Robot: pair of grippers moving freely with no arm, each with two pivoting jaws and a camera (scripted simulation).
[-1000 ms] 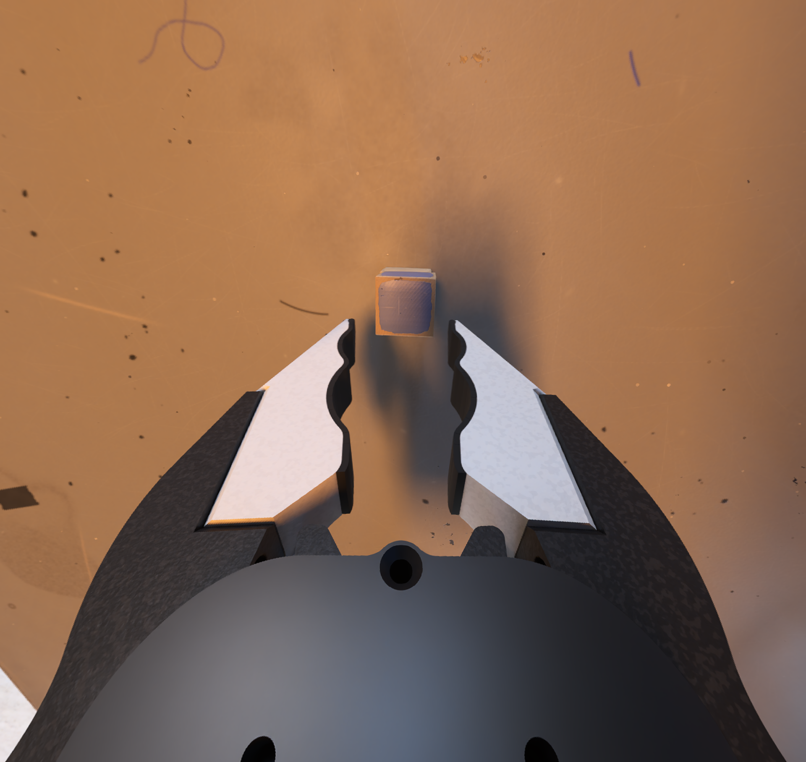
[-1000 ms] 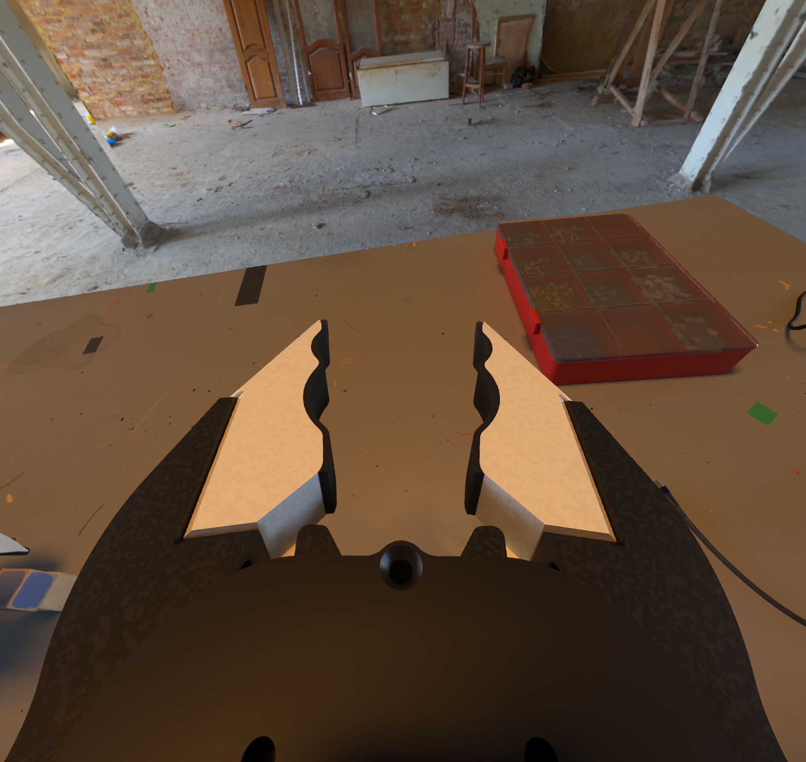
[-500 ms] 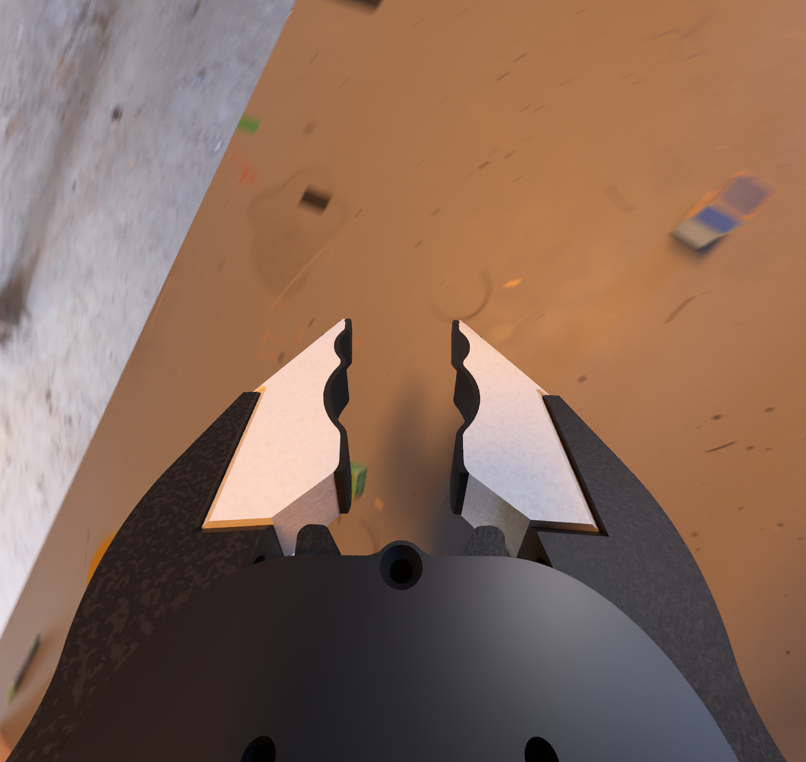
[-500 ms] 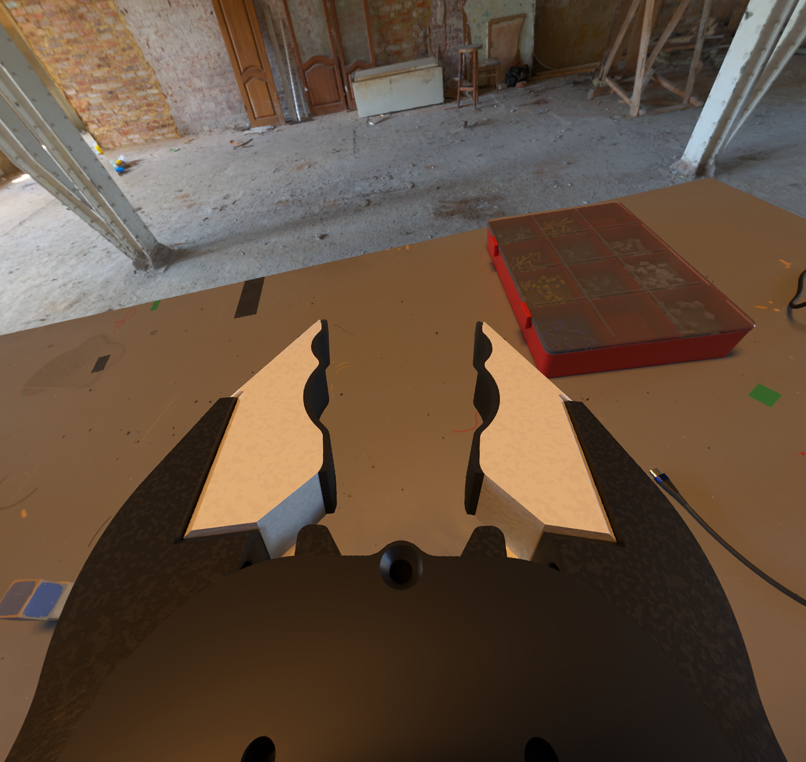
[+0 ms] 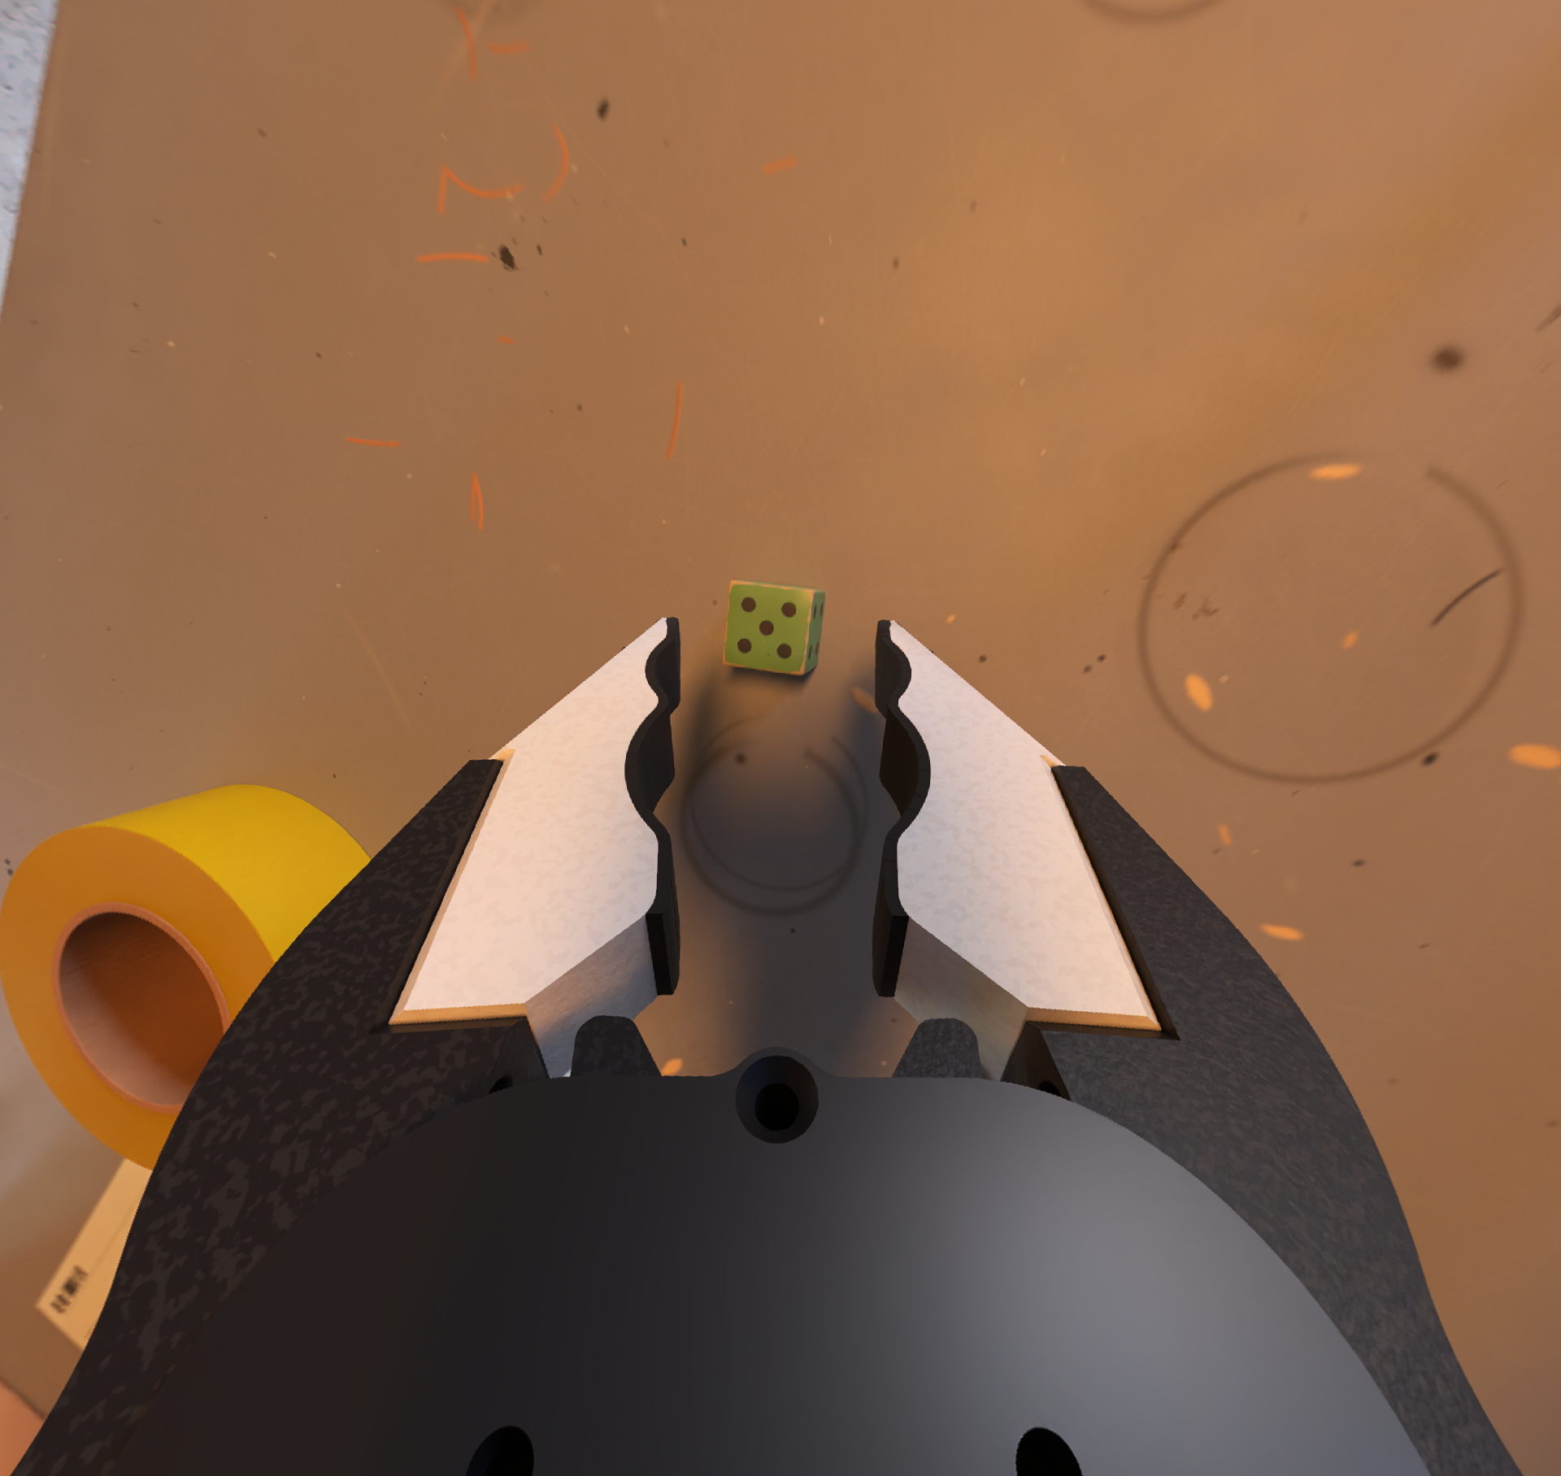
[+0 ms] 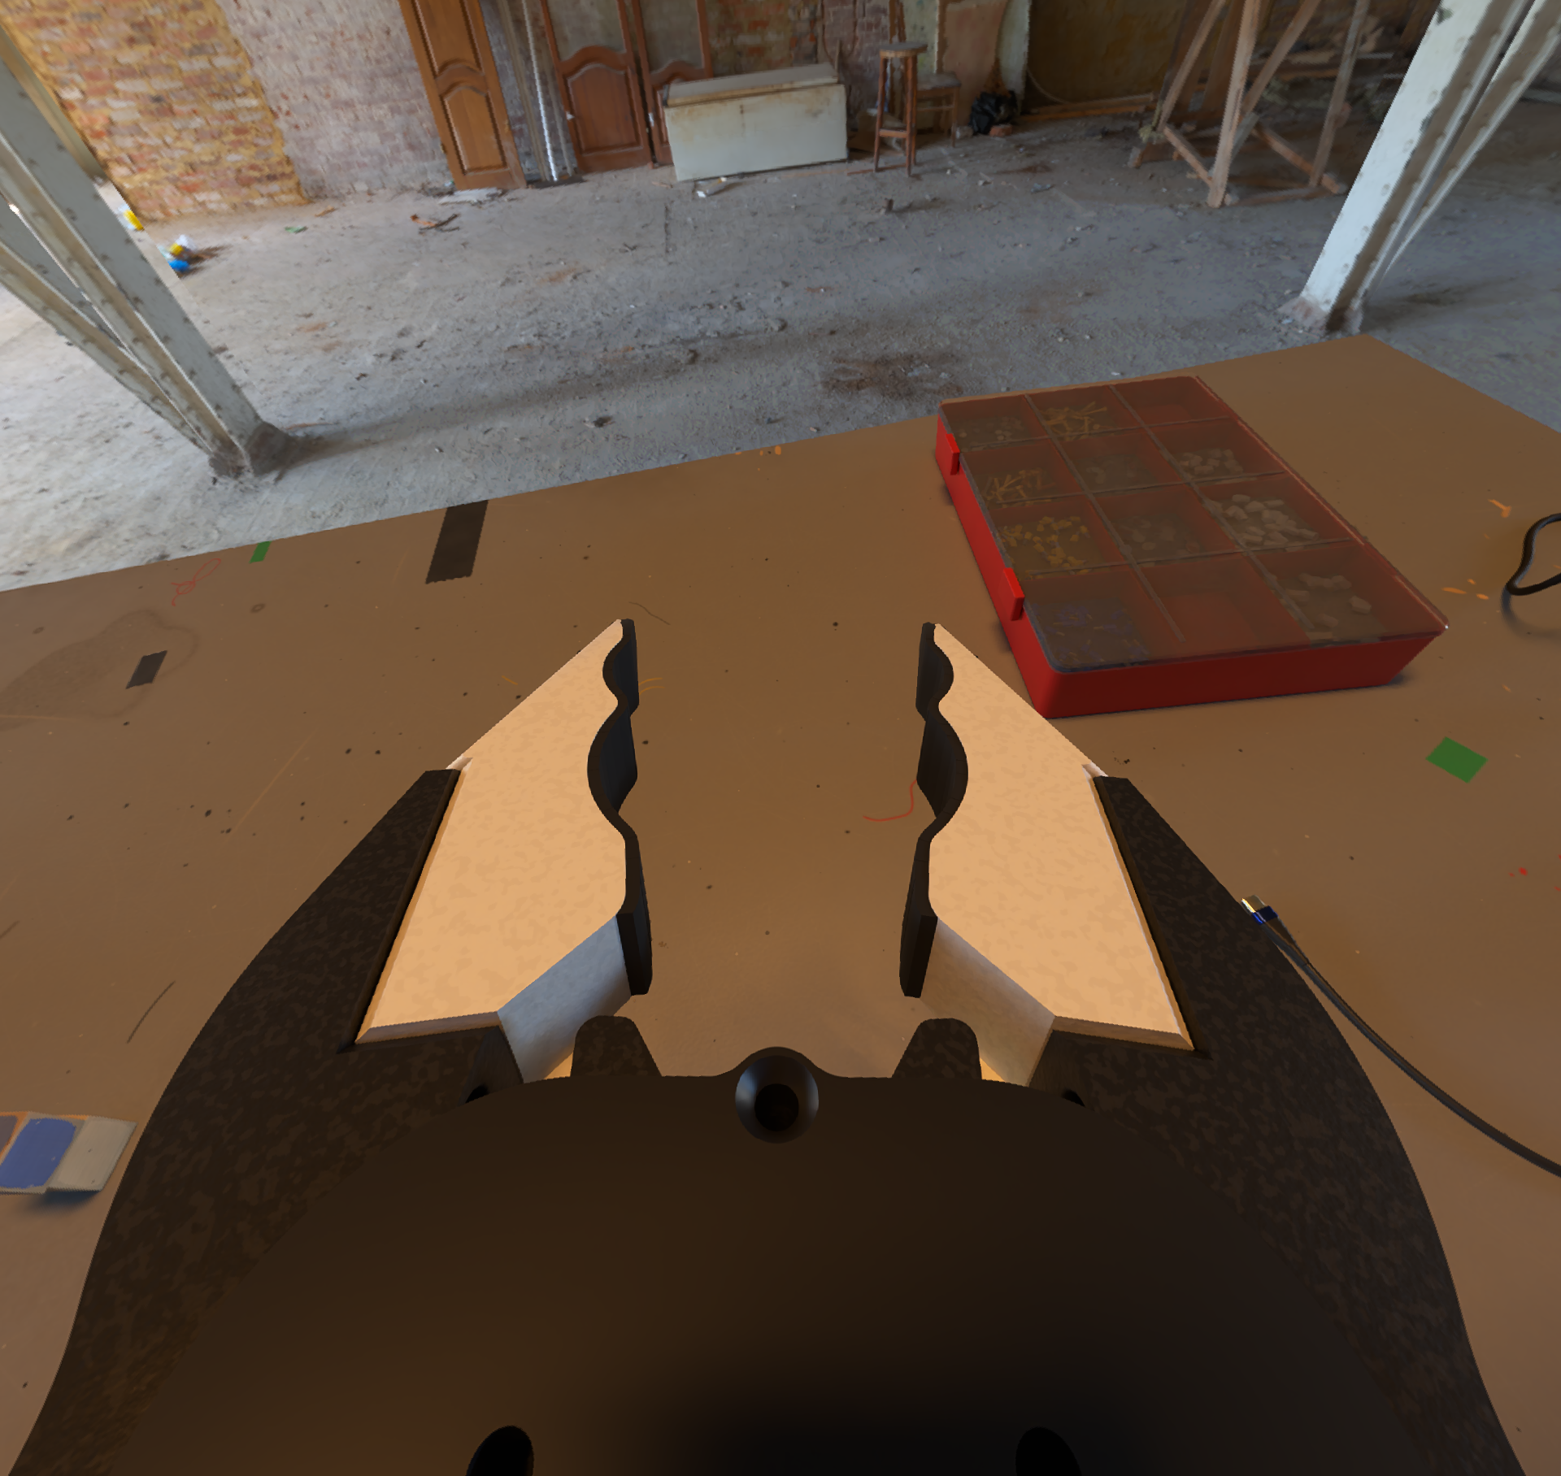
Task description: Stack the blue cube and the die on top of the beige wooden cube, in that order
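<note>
In the left wrist view a green die (image 5: 773, 627) with dark dots lies on the brown table, five dots facing up. My left gripper (image 5: 775, 625) is open and empty, looking down, and the die shows just beyond and between its fingertips without touching them. In the right wrist view the blue cube (image 6: 38, 1150) shows at the lower left edge, joined to the beige wooden cube (image 6: 93, 1153). My right gripper (image 6: 777, 629) is open and empty above the table, well away from them.
A yellow tape roll (image 5: 160, 929) lies just left of my left gripper, with a paper slip (image 5: 84, 1258) below it. A red compartment box (image 6: 1182, 557) sits at the right near the table's far edge. A black cable (image 6: 1394, 1047) runs along the right side.
My left gripper has swung away from above the blue and beige cubes and now hangs over the green die. The right gripper has barely moved. Both stay open.
</note>
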